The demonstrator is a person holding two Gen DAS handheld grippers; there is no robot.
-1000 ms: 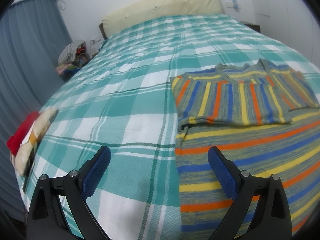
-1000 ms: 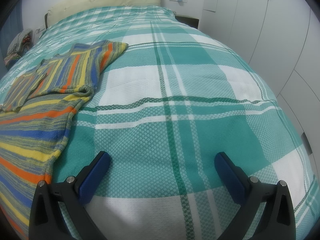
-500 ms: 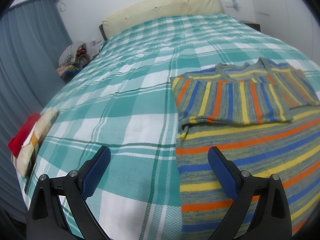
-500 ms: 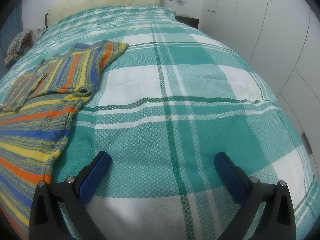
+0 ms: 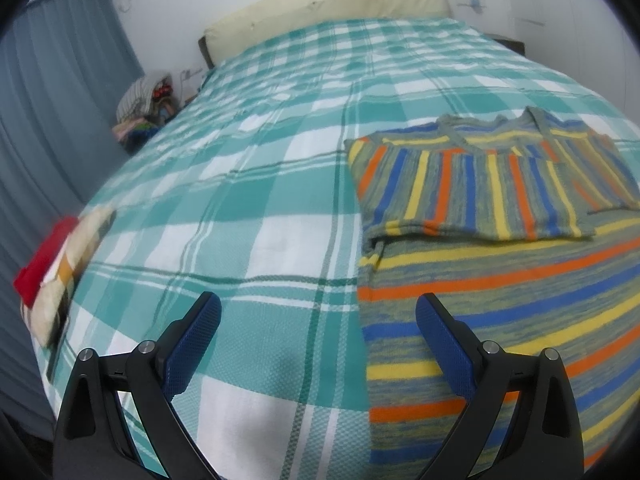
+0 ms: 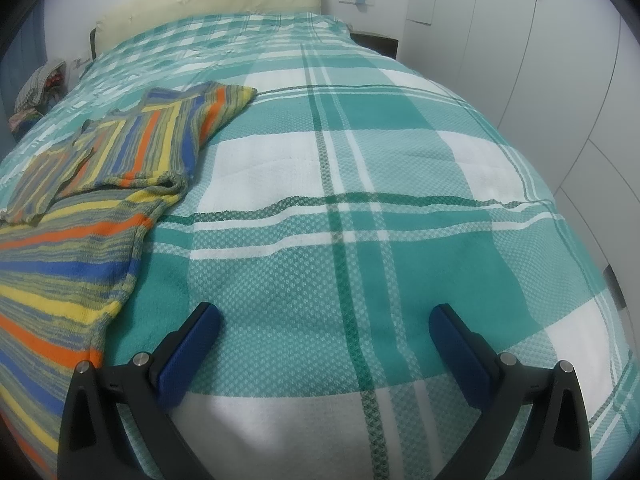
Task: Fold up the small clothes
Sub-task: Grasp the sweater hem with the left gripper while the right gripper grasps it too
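Left wrist view: multicoloured striped knit sweater (image 5: pixel 500 280), sleeves apparently folded across, lies under the right finger; both grippers gape empty; body fold remains.

Open plaid bedspread (image 6: pixel 360 208) ahead, striped sweater (image 5: pixel 500 280) between tools, folded pile (image 5: pixel 56 272) at left edge

My left gripper (image 5: pixel 318 314) and right gripper (image 6: pixel 324 326) each have black triangular-cutout arms, silver pivot screws, and blue textured pads (image 5: pixel 192 344).
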